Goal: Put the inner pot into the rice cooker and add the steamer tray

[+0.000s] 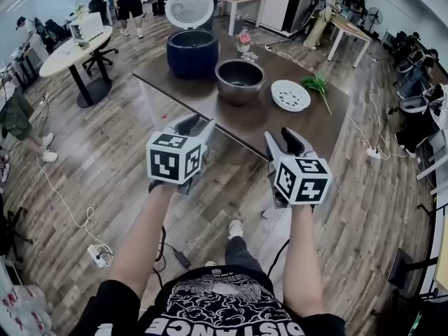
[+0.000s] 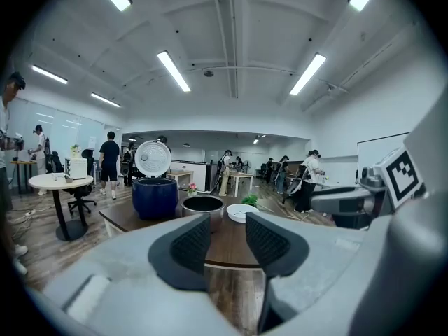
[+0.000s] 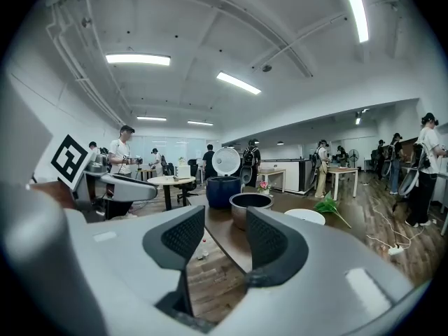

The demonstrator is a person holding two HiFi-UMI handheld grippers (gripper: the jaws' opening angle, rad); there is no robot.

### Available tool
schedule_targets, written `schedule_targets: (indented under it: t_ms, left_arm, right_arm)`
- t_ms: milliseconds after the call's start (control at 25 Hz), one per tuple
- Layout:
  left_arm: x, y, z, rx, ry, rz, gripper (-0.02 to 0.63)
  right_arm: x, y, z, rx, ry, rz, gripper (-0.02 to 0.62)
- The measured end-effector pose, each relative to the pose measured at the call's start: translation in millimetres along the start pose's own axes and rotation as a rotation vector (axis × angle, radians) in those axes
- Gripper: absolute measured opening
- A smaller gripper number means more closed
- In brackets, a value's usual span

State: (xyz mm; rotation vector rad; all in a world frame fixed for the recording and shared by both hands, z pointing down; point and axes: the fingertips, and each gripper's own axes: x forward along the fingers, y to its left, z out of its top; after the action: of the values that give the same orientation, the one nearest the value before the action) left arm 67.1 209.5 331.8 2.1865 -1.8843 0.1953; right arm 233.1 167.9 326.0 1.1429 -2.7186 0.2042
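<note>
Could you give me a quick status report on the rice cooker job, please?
Left tongs open, empty. Right tongs open, empty; both short of the table. Inner pot on it, between open rice cooker and steamer tray. Nothing blocking.

One dark table (image 1: 308, 128) carried one blue rice cooker (image 1: 192, 53), one metal inner pot (image 1: 239, 81), one white steamer tray (image 1: 290, 95), one small pot of pink flowers (image 1: 244, 42) and one leafy green sprig (image 1: 318, 86). One round white table (image 1: 70, 53) was also counted.
</note>
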Motion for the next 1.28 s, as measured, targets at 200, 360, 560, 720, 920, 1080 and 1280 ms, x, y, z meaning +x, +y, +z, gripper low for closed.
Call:
schedule_targets:
  t_ms: [200, 360, 560, 720, 920, 1080, 1280]
  left_arm:
    - [23, 6, 3, 0.002, 0.014, 0.016, 0.190]
    - [44, 14, 6, -0.015, 0.012, 0.038, 0.224]
    - [78, 20, 10, -0.026, 0.020, 0.032, 0.252]
    - [107, 31, 14, -0.031, 0.035, 0.042, 0.270]
    - [142, 43, 22, -0.040, 0.050, 0.058, 0.305]
    - [165, 55, 28, -0.051, 0.056, 0.084, 0.313]
    - [188, 68, 36, -0.048, 0.066, 0.118, 0.337]
  right_arm:
    - [20, -17, 0, 0.019, -0.002, 0.019, 0.215]
    - [37, -34, 2, 0.021, 0.002, 0.030, 0.246]
    - [63, -54, 1, 0.023, 0.020, 0.057, 0.292]
    - [89, -71, 2, 0.018, 0.035, 0.072, 0.321]
    - [119, -101, 12, 0.026, 0.029, 0.062, 0.359]
    - [142, -121, 22, 0.026, 0.027, 0.060, 0.365]
    - [165, -150, 30, 0.033, 0.033, 0.024, 0.365]
